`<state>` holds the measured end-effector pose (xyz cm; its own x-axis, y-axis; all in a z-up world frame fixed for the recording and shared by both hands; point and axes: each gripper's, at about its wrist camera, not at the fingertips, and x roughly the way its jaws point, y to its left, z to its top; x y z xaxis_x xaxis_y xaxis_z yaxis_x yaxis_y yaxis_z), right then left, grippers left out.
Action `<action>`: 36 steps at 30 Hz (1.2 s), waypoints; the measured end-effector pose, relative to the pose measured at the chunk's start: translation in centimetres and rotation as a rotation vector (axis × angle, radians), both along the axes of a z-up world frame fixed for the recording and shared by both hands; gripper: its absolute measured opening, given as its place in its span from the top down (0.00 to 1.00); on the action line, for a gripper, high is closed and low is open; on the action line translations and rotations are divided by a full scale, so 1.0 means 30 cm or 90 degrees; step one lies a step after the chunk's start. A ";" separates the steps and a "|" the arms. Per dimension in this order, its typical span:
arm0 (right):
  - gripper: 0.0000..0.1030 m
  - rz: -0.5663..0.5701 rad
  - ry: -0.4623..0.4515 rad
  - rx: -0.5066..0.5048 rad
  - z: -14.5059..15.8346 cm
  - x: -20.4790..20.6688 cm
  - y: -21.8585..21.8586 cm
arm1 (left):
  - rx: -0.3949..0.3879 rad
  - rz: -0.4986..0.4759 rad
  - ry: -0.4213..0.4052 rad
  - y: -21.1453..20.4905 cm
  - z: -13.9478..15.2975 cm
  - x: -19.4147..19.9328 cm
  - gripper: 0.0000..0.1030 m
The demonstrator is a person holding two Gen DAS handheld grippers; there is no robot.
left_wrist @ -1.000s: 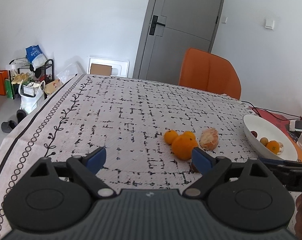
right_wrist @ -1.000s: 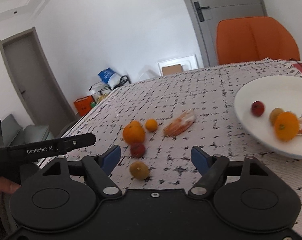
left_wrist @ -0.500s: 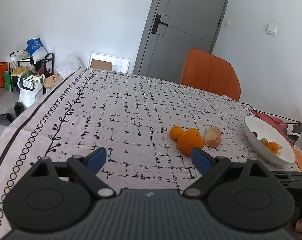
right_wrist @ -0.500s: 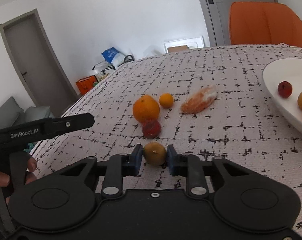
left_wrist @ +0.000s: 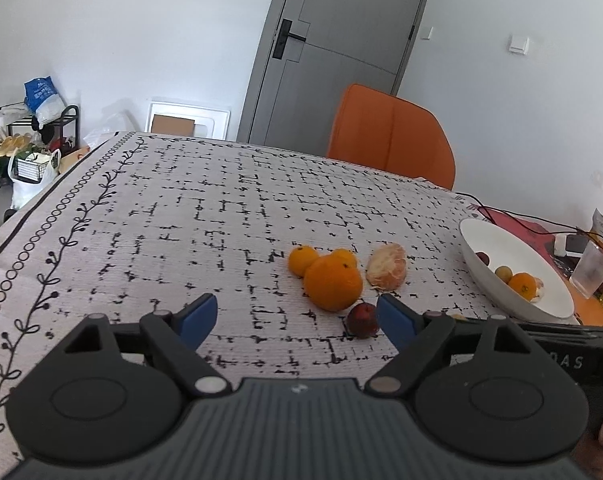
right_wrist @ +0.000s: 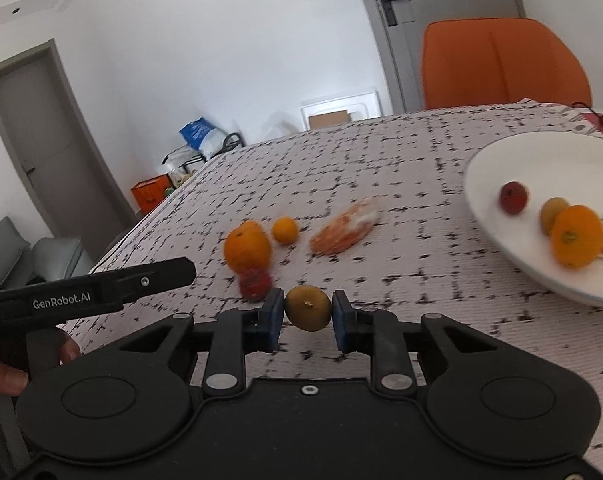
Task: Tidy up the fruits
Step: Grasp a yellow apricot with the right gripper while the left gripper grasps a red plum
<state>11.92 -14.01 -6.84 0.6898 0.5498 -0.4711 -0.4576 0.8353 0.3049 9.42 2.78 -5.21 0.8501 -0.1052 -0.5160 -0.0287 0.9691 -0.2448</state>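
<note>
Near the table's (left_wrist: pixel 221 216) front edge, my right gripper (right_wrist: pixel 307 314) pinches a small yellow-brown fruit (right_wrist: pixel 308 307) between its blue pads. My left gripper (left_wrist: pixel 297 316) has just been closing a little but stands spread, nothing between the pads; a dark red fruit (left_wrist: pixel 361 318) lies just beside its right finger. Behind that: big orange (left_wrist: pixel 332 283), two small oranges (left_wrist: pixel 301 260), peeled citrus (left_wrist: pixel 386 272), clustered mid-table. White bowl (left_wrist: pixel 481 248) toward the table's right edge holds more fruit.
</note>
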 end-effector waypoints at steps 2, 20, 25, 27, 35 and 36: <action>0.76 -0.009 0.000 0.001 0.001 0.004 -0.018 | -0.003 -0.003 0.003 -0.010 -0.003 0.011 0.17; 0.76 -0.077 -0.009 0.019 0.003 -0.008 -0.190 | 0.004 -0.052 0.044 -0.173 -0.053 0.100 0.53; 0.76 -0.090 -0.008 0.027 -0.004 -0.014 -0.232 | 0.012 -0.038 0.054 -0.189 -0.055 0.123 0.79; 0.76 -0.093 -0.008 0.032 -0.004 -0.016 -0.244 | 0.002 -0.029 0.056 -0.189 -0.050 0.122 0.79; 0.76 -0.096 -0.025 0.057 0.018 -0.027 -0.282 | 0.004 -0.065 0.037 -0.244 -0.007 0.114 0.79; 0.76 -0.097 -0.027 0.060 0.020 -0.028 -0.288 | 0.004 -0.068 0.035 -0.252 -0.001 0.114 0.79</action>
